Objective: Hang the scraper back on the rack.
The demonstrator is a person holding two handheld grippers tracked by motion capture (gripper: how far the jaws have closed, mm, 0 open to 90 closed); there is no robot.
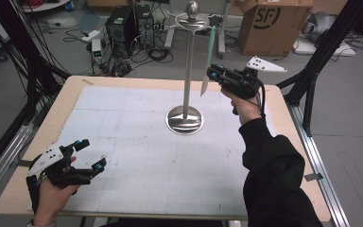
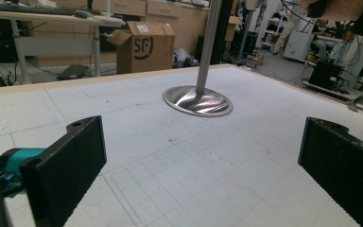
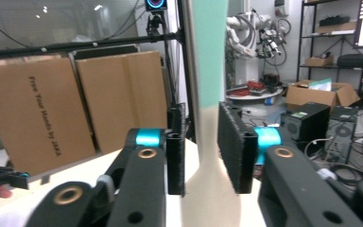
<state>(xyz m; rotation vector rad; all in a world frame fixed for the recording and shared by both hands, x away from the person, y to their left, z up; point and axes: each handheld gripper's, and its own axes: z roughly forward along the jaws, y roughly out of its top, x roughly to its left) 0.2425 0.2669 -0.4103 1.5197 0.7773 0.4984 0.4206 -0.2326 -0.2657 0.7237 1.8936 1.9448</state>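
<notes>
Jaws first: the left gripper [image 1: 89,153] has its 2 jaws spread wide with nothing between them, while the right gripper [image 1: 209,73] has its 2 jaws closed in on a long, thin utensil [image 1: 208,60], teal above and cream below.

Seen from the high view, the table [image 1: 293,142] carries a white gridded mat [image 1: 137,156], and on it, toward the far middle, stands a metal stand [image 1: 188,61] with a round, shiny base [image 1: 184,119], a tall pole and a knob on top. The utensil hangs just to the right of the pole, raised well above the mat, its upper end near the ring under the knob; whether it hangs from that ring I cannot tell. The right gripper holds it from the right, low on its length, near the cream part. The left gripper rests at the near left corner, well apart from the stand.

The left gripper view adds the base [image 2: 197,100] close up, centred between the 2 open jaws but far beyond them.

The right gripper view shows what the high view cannot: the utensil's cream neck [image 3: 207,137] sitting between the ridged pads [image 3: 230,142], widening below them.
</notes>
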